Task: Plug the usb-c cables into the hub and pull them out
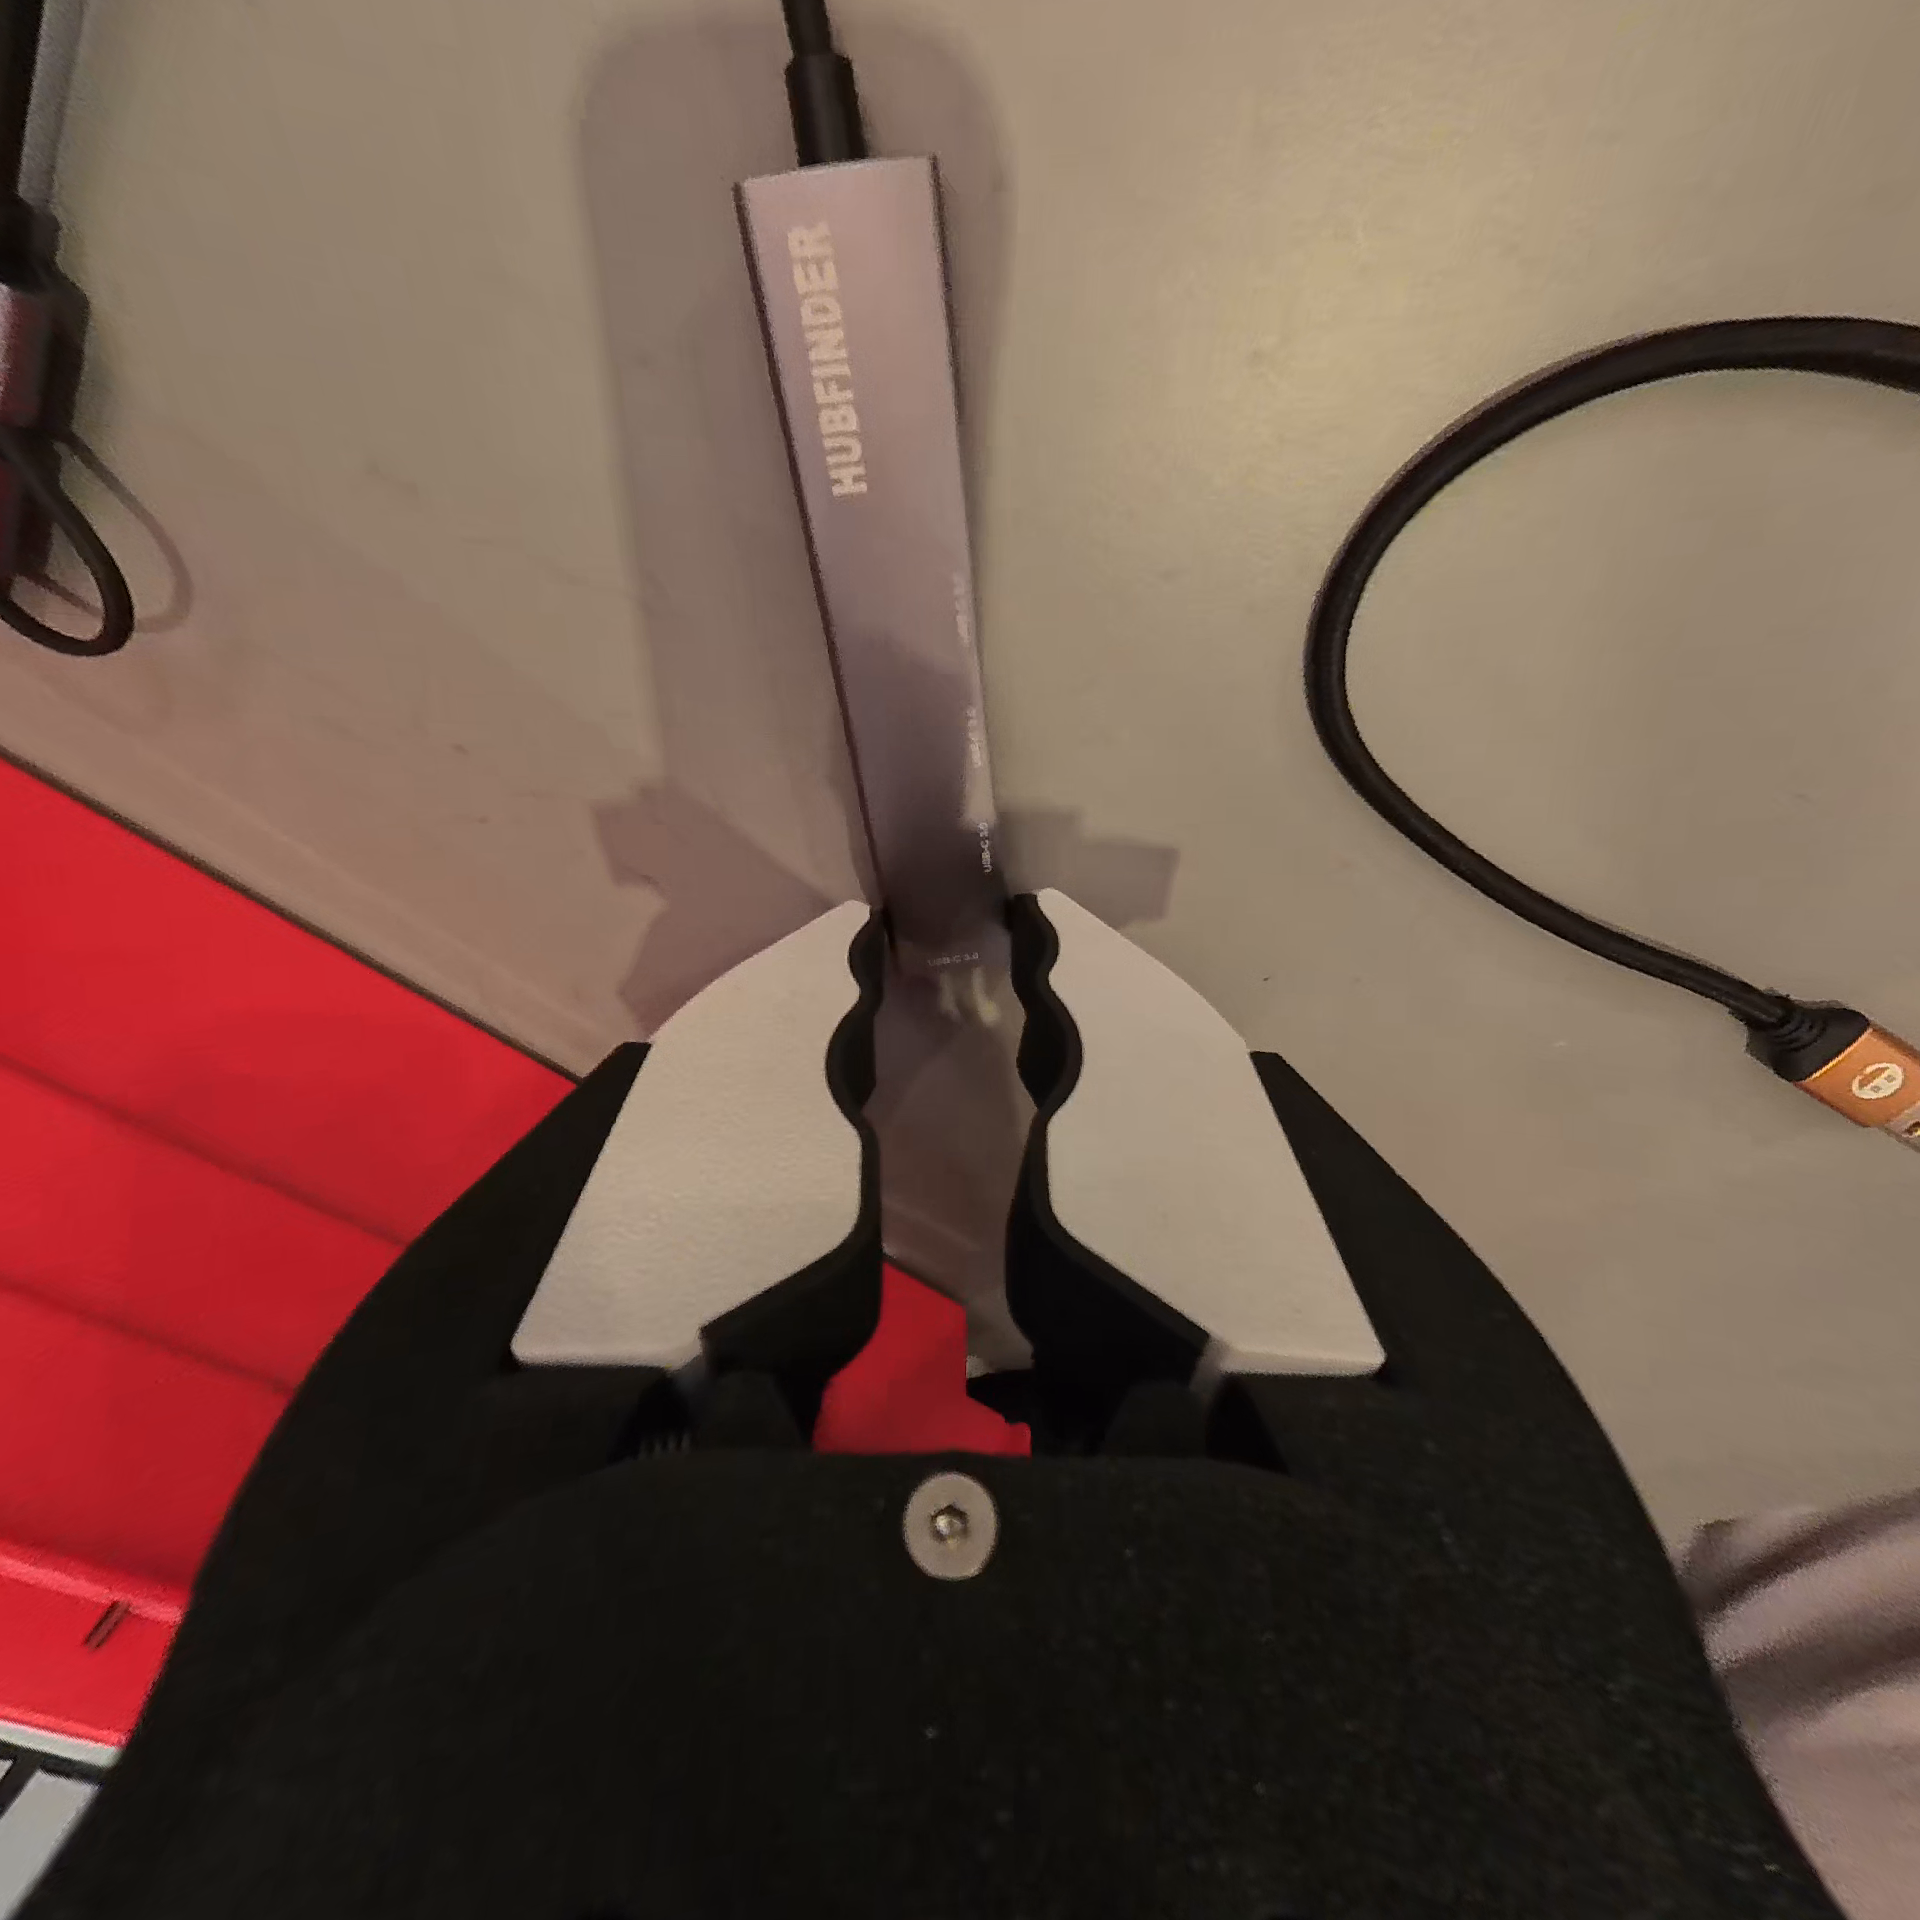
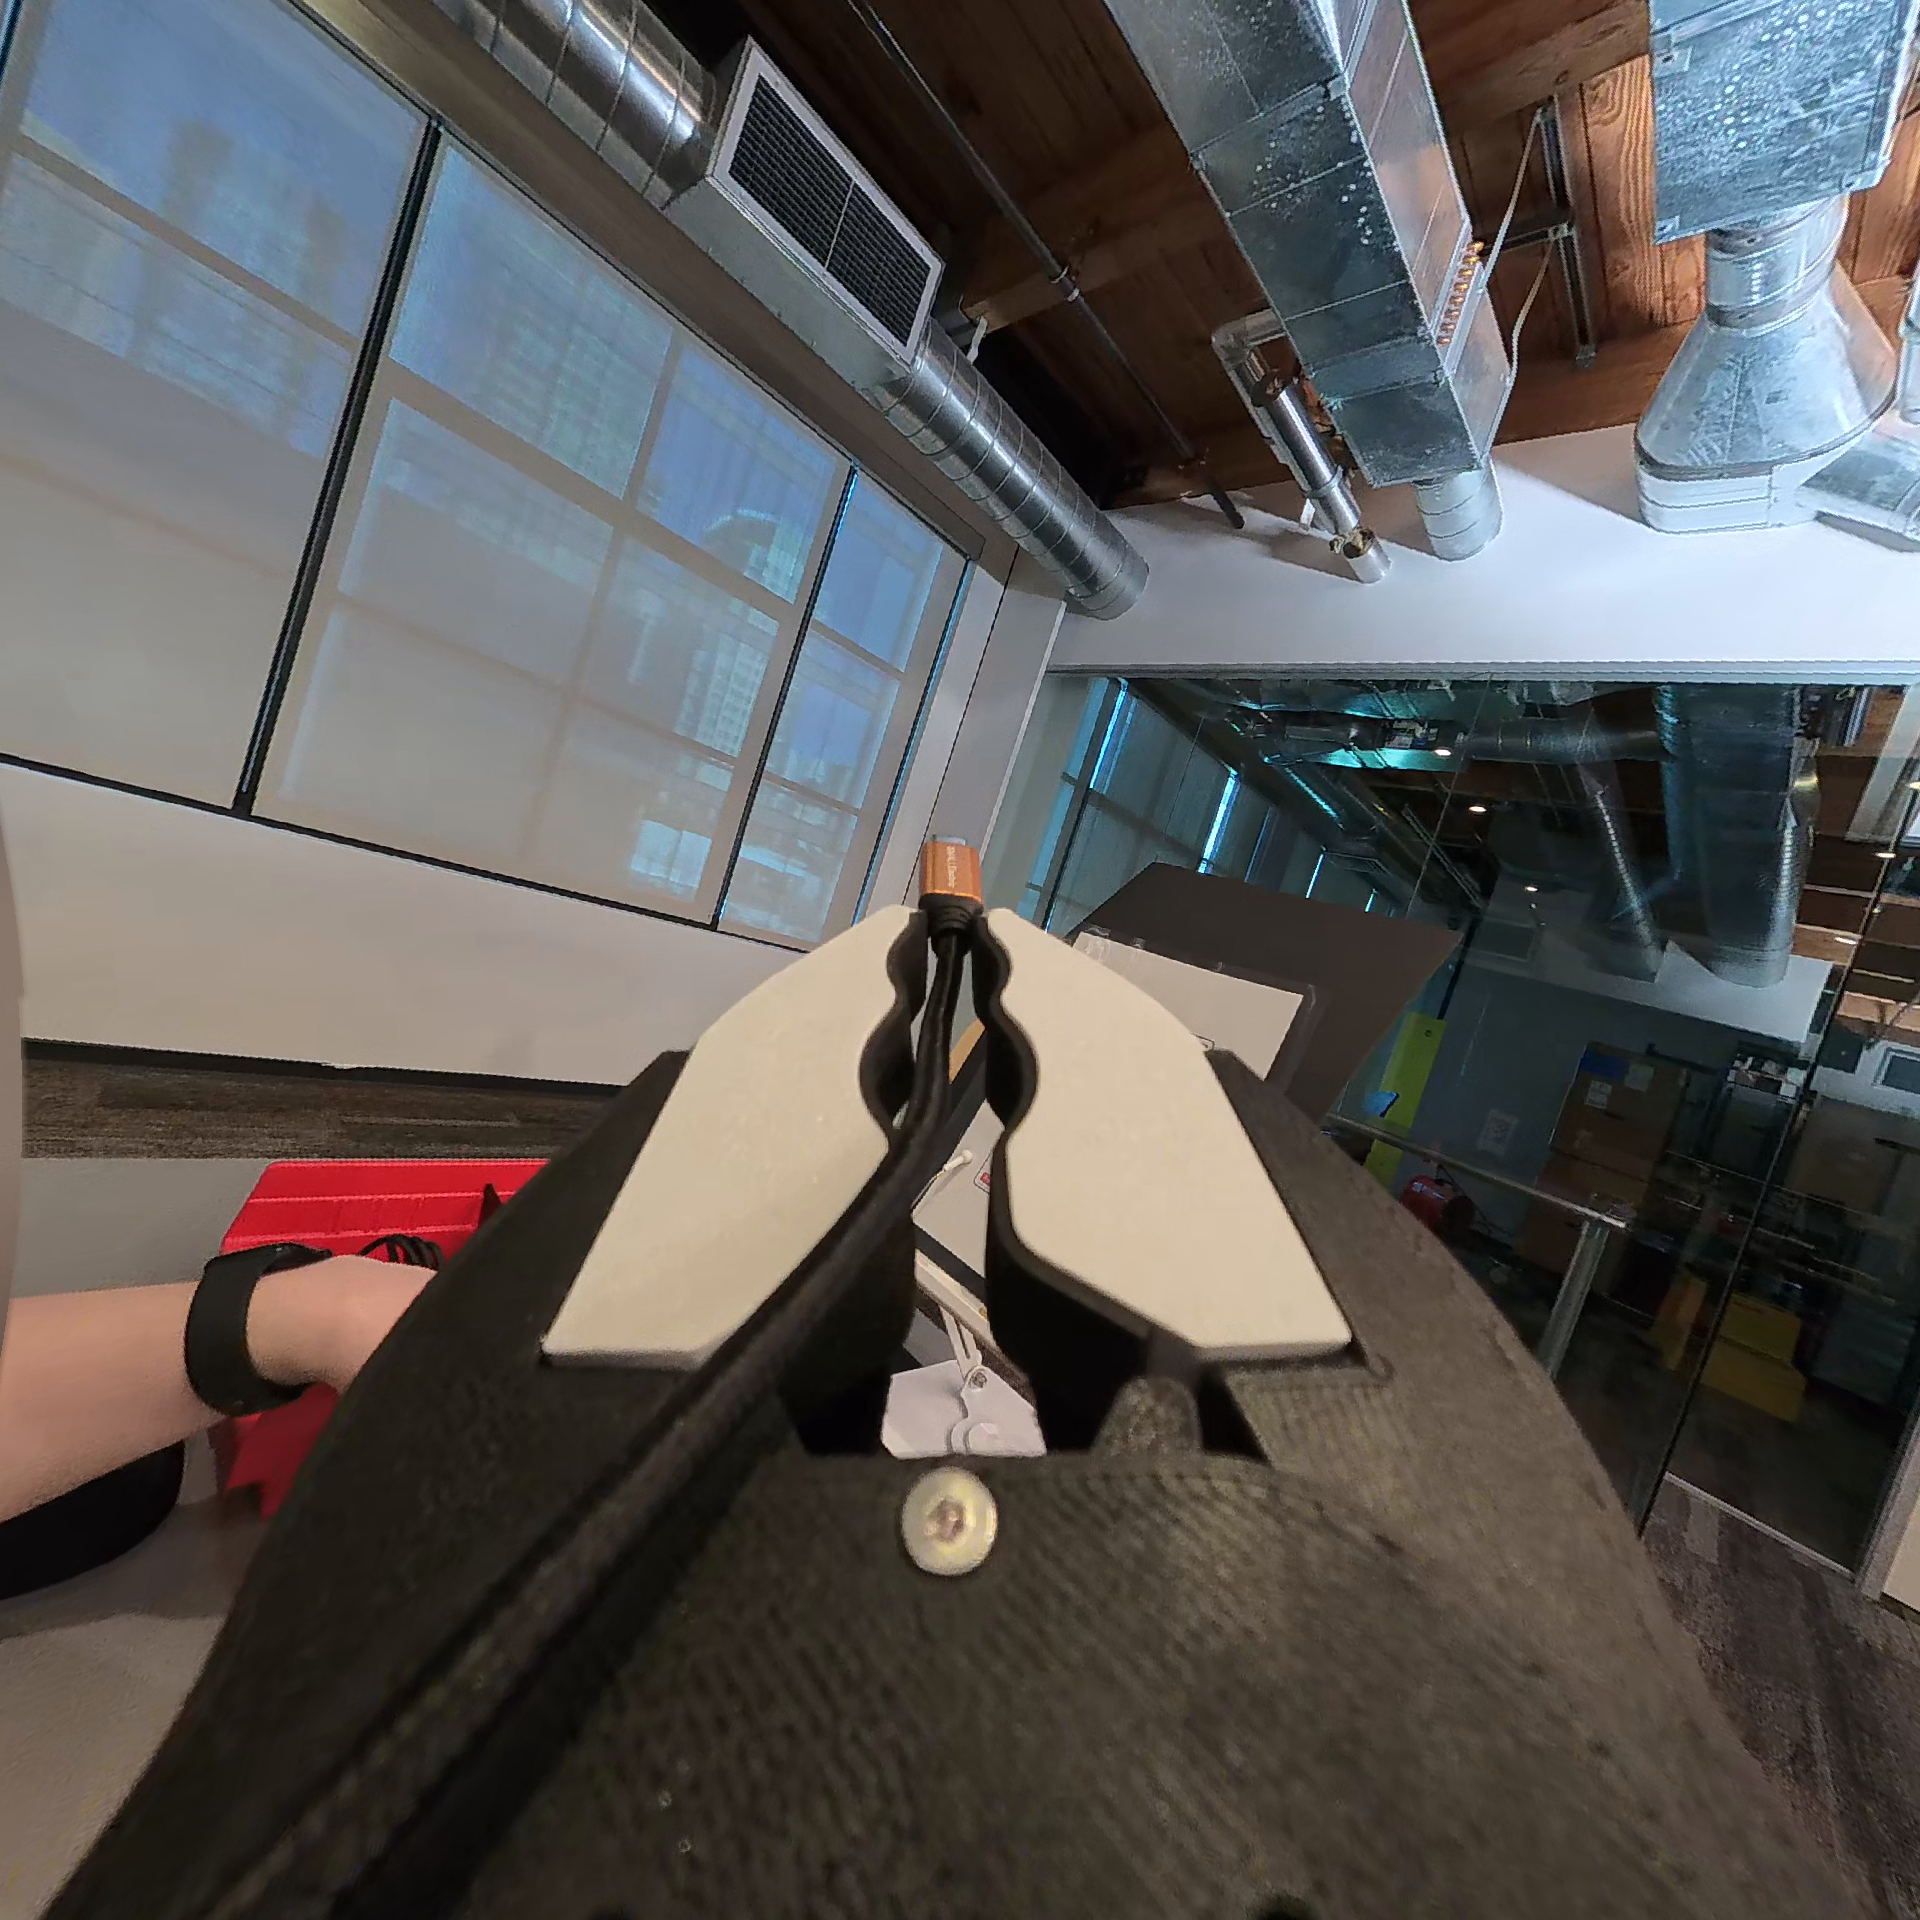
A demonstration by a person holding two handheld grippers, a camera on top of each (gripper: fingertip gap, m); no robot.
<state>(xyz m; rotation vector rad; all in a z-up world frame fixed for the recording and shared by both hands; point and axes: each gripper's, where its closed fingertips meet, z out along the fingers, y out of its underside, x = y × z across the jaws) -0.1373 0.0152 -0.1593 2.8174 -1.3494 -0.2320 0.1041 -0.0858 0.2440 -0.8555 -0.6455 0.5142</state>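
In the left wrist view a long grey hub point(image 1: 883, 540) lies on the pale table, its own black lead point(image 1: 821, 83) leaving at the far end. My left gripper point(image 1: 948, 925) is shut on the hub's near end. A black braided USB-C cable point(image 1: 1382, 665) with an orange plug point(image 1: 1860, 1081) lies loose on the table to the right. In the right wrist view my right gripper point(image 2: 948, 925) is shut on another black cable point(image 2: 935, 1018) just behind its orange plug point(image 2: 948, 869), held up in the air pointing toward the windows.
A red bin point(image 1: 208, 1195) sits left of the hub; it also shows in the right wrist view point(image 2: 384, 1205). More black cables point(image 1: 42, 436) lie at the table's far left. A person's forearm with a black wristband point(image 2: 234, 1330) reaches in at left. Across from one pair of fingers to the other is roughly 45 cm.
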